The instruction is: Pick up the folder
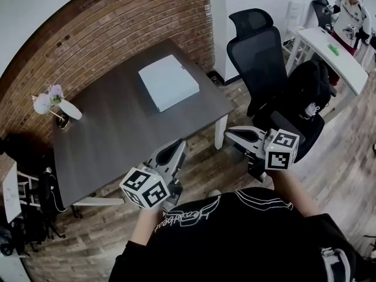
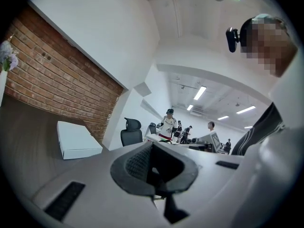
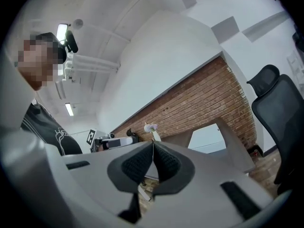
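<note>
Left claw (image 1: 170, 155) shut, empty. Right claw (image 1: 238, 135) shut, empty. Both short of bench (image 1: 117, 128) near edge. Folder (image 1: 168, 81) flat on far side, near brick wall (image 1: 129, 22).

Risk: jaws reaching it shut would likely shove folder toward wall, no grip. Chair (image 1: 258, 57) beside right claw may snag.

Head view gives whole layout. Only left gripper view shows folder's thick side edge.

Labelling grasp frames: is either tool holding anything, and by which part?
Nothing is held. The left tool and right tool are both shut and empty; the folder lies untouched on the table.
</note>
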### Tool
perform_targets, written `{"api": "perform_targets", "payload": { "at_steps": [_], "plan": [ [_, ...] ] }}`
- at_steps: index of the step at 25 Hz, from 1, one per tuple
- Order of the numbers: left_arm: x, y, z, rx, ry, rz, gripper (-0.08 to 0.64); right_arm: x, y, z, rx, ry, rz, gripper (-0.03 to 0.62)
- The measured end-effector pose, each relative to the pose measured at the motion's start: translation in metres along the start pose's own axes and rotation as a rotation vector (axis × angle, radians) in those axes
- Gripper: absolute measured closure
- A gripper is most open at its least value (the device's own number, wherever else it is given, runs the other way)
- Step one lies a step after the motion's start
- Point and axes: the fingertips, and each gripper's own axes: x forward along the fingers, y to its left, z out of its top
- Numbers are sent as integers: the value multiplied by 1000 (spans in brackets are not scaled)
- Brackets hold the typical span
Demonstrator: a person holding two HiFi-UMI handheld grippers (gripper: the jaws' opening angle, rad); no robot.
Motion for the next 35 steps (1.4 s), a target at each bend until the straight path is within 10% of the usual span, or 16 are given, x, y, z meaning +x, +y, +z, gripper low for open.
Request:
{"api": "perform_targets", "payload": {
  "at_steps": [35],
  "plan": [
    [82,301,-7,-318,-3,433,443,161,-276,30,211,113,30,579]
  ]
}}
